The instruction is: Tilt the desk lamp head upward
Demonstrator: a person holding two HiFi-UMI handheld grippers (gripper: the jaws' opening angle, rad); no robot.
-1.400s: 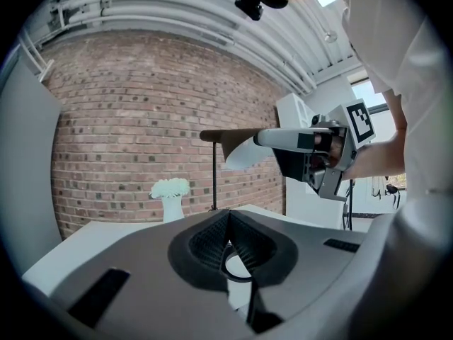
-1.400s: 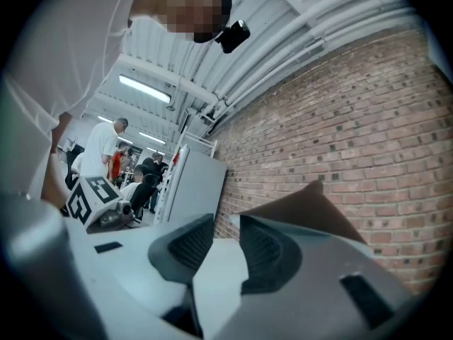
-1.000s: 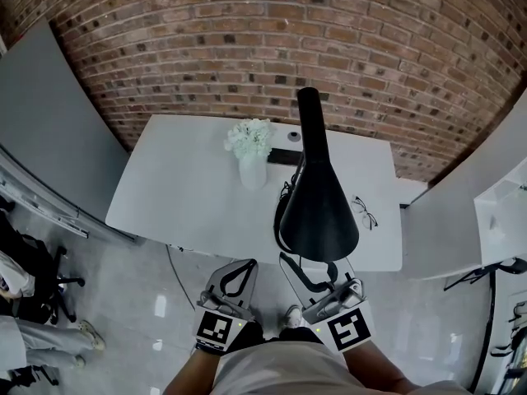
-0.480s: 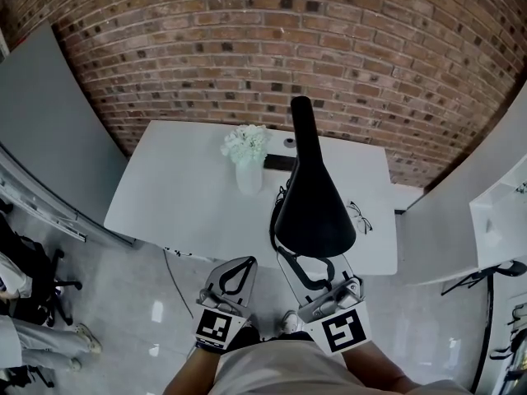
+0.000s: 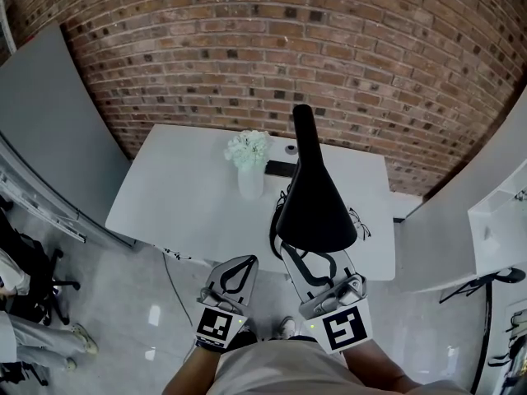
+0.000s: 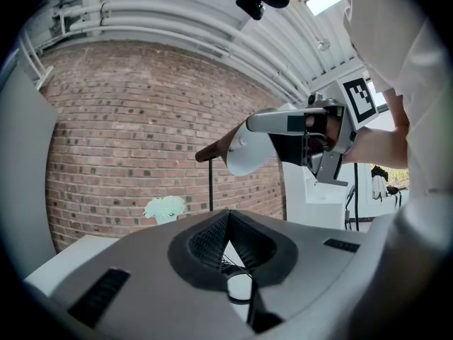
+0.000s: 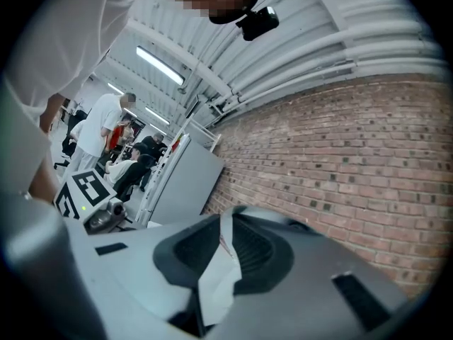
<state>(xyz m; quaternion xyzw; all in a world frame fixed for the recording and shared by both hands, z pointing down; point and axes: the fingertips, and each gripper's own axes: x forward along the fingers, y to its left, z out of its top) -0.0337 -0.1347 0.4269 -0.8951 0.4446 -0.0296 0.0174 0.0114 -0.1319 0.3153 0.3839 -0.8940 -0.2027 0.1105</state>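
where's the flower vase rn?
Head view: the flower vase stands on the white table, near its back edge, just left of the black lamp head.

Head view looks steeply down from above the person onto the white desk [image 5: 181,196], with the brick wall [image 5: 247,48] behind it, all well off. Left gripper view sits low, looking level across that desk at the same wall, with the lamp head [image 6: 241,158] up to the right. Right gripper view is tilted, right up against the lamp head's rim, same wall behind.
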